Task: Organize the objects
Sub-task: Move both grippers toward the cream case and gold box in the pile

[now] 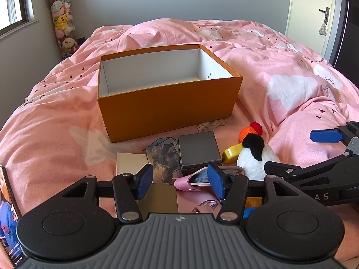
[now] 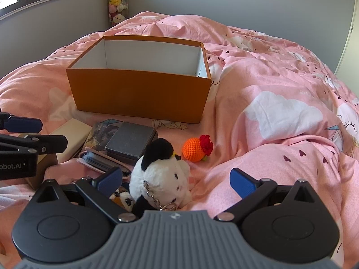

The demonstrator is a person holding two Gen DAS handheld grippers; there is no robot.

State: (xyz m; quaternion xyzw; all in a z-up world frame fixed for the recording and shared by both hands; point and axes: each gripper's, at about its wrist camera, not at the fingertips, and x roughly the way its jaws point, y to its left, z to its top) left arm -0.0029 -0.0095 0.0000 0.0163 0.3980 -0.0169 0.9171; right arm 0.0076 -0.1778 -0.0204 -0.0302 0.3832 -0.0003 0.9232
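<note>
Both tongs hang open over a clutter of small things on the bed, the orange box (image 1: 166,103) waiting empty behind.

Left wrist view: the left gripper (image 1: 181,182) stands part open, empty, over the pink card holder (image 1: 193,182), which looks light and slippery; I'd pinch it across its flat sides. Right wrist view: the right gripper (image 2: 177,182) gapes wide, holding nothing, around the panda plush (image 2: 161,174), which is soft, light and squashy, best squeezed round the body, not the keychain (image 2: 154,197).
</note>
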